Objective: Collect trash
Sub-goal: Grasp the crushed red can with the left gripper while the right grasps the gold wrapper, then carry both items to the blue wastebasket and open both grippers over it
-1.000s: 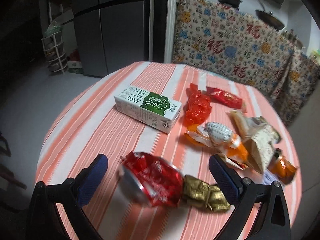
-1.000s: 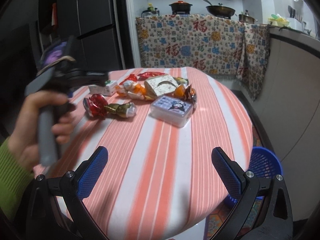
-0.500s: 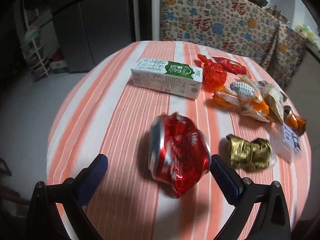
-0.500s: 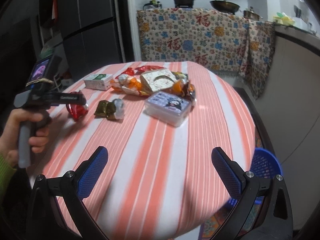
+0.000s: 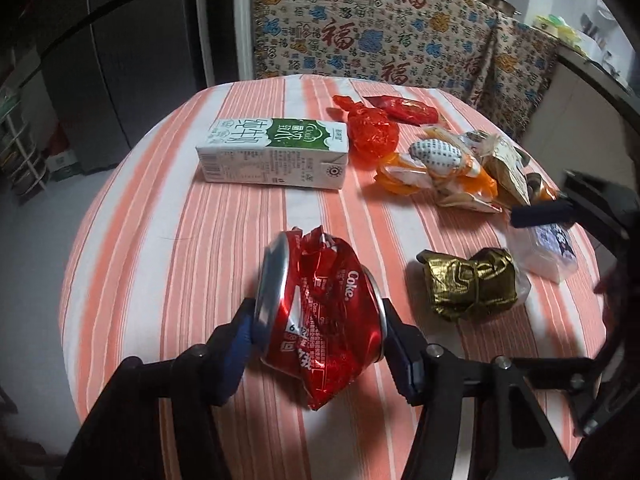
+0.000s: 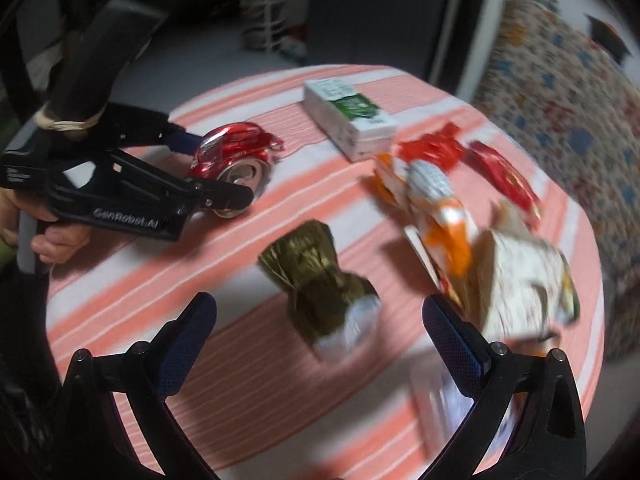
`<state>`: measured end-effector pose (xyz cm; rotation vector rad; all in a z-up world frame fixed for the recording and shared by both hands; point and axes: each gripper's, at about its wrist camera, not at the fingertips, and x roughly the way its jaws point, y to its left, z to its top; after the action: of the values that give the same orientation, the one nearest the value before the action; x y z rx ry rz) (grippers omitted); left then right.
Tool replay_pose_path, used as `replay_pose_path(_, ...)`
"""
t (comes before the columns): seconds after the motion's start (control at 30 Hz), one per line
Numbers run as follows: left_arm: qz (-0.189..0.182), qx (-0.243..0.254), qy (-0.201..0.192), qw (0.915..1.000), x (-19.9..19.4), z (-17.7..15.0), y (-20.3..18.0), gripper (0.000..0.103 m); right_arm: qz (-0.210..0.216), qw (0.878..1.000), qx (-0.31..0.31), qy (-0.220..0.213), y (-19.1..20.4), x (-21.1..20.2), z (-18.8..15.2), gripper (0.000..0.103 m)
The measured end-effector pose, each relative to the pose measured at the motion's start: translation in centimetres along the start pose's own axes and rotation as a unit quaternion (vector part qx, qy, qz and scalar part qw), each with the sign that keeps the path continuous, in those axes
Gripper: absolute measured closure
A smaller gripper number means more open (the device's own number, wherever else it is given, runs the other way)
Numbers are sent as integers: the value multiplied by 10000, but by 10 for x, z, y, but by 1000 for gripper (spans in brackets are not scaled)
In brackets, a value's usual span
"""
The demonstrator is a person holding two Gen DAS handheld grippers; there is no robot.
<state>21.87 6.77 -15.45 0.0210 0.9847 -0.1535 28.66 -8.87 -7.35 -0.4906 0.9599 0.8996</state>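
Your left gripper (image 5: pixel 318 334) clamps the crushed red Coke can (image 5: pixel 320 320) end to end, low over the near edge of the striped surface (image 5: pixel 180 240). Your right gripper (image 6: pixel 320 332) hangs released, and the crumpled gold foil wrapper (image 6: pixel 316 276) lies just ahead between its fingers, long axis running away from you. Only the right view shows your left hand (image 6: pixel 52 236); only the left view reads the green-and-white milk carton (image 5: pixel 276 154) sharply.

A round table (image 5: pixel 132 248) under an orange-and-white striped cloth stands in a dim kitchen. Behind it, a dark fridge (image 5: pixel 120 56), a patterned curtain (image 5: pixel 360 28) draping the counter, and a white rack (image 5: pixel 20 152) on grey floor.
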Motion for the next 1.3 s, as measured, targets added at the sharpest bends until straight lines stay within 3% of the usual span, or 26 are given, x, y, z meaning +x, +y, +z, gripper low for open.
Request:
replay_pose_path(0.03, -3, 38, -19, 10000, -2, -1, 0, 43, 63, 9998, -114, 117, 1, 5, 3, 4)
replay_pose_path(0.1, -43, 74, -28, 10000, -6, -4, -2, 44, 112, 9985, -341, 416, 2, 20, 10, 22)
replay_pose_path(0.13, -70, 82, -33, 9999, -8, -6, -2, 44, 119, 9975, -370, 589, 4, 24, 9, 35)
replay_pose_path(0.17, -83, 85, -45, 9999, -11, -7, -4, 44, 109, 9963, -347, 784, 4, 30, 7, 59)
replay_pose_path(0.23, -148, 69, -88, 9998, -17, -11, -6, 44, 159, 9962, 10, 853, 0, 29, 3, 60)
replay_pose_path(0.4, -471, 76, -190, 9987, -32, -22, -29, 44, 430, 9915, 1147, 432, -14, -9, -26, 63)
replay_pose_path(0.57, -829, 288, -211, 9959, -41, -32, -73, 44, 629, 9754, 2111, -76, -24, -52, -81, 63)
replay_pose_path(0.7, -1219, 509, -259, 9909, -47, -30, -122, 44, 551, 9529, 2926, -583, -44, -97, -134, 63)
replay_pose_path(0.77, -1465, 650, -291, 9867, -53, -25, -151, 44, 307, 9402, 3281, -860, -60, -124, -159, 63)
replay_pose_path(0.9, -1952, 935, -312, 9758, -56, -6, -215, 44, -616, 9080, 3979, -1159, -106, -178, -217, 63)
replay_pose_path(1.03, -2382, 1184, -269, 9636, -48, 14, -283, 44, -1538, 8761, 4463, -982, -147, -202, -268, 63)
replay_pose_path(1.17, -2682, 1453, -146, 9522, -32, 27, -358, 44, -1966, 8463, 4881, -828, -186, -206, -318, 63)
replay_pose_path(1.3, -2734, 1663, 70, 9474, -1, 33, -421, 44, -2266, 8239, 5148, -693, -212, -202, -367, 63)
